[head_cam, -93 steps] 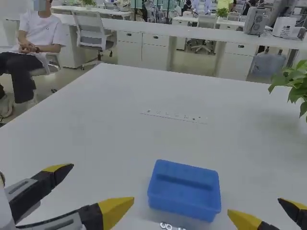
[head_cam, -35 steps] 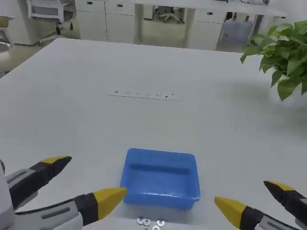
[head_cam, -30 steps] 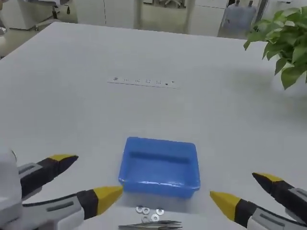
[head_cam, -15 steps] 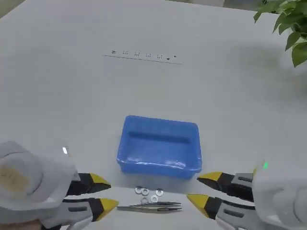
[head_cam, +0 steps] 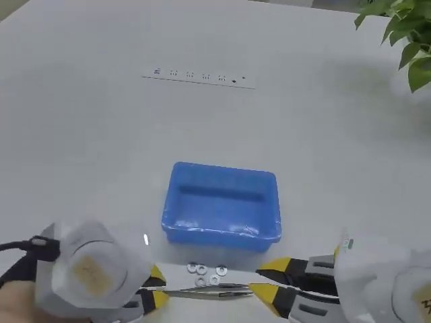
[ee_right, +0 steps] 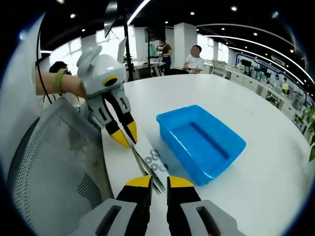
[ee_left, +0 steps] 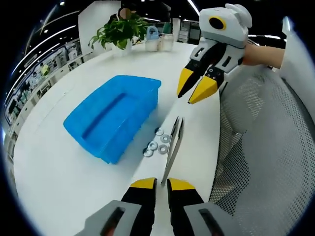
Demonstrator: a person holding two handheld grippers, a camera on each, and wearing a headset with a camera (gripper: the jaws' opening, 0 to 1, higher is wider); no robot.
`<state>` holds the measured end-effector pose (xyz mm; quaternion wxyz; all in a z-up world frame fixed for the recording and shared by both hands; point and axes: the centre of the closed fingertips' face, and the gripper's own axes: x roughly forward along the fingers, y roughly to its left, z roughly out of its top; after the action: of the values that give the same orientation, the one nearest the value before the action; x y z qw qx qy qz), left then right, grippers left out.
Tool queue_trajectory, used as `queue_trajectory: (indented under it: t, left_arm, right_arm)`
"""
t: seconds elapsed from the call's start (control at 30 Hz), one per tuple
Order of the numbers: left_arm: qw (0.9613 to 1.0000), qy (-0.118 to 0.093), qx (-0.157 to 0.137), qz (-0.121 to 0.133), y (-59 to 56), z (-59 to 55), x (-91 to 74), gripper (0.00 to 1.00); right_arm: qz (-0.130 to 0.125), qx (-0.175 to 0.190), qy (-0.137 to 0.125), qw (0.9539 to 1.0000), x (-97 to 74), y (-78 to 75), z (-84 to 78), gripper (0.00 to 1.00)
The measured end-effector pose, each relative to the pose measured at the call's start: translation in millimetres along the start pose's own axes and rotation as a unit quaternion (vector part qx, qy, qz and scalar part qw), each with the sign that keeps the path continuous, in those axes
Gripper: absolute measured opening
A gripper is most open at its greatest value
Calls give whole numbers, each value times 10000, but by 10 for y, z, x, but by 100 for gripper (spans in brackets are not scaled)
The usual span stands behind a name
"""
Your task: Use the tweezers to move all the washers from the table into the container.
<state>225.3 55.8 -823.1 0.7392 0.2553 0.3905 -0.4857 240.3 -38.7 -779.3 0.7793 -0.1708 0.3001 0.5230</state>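
Observation:
A blue container (head_cam: 222, 205) sits on the white table (head_cam: 101, 148). Just in front of it lie several small metal washers (head_cam: 205, 271) and, nearer me, silver tweezers (head_cam: 205, 291) flat on the table. My left gripper (head_cam: 157, 287) is at the tweezers' left end and my right gripper (head_cam: 262, 278) at their right end, each with its jaws narrowly apart and holding nothing. In the left gripper view the tweezers (ee_left: 172, 145) run from just ahead of my own jaws toward the right gripper (ee_left: 194, 91). In the right gripper view the tweezers (ee_right: 145, 167) end at my jaws.
A green plant (head_cam: 397, 33) stands at the table's far right. A strip of sockets (head_cam: 199, 76) is set into the table beyond the container. A mesh chair back (ee_right: 59, 162) is close on my side, and people sit at desks in the background.
The view has tilted down onto the table. Both grippers have closed in on the tweezers' ends from either side and their jaws have narrowed from wide open.

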Motion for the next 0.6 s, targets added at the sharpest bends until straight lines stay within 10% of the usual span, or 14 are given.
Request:
queue_trajectory:
  t: [0.6]
  left_arm:
    - [9939, 230, 1071, -103, -82, 165, -13, 0]
  right_arm:
    - [43, -154, 18, 9999, -11, -2, -27, 5]
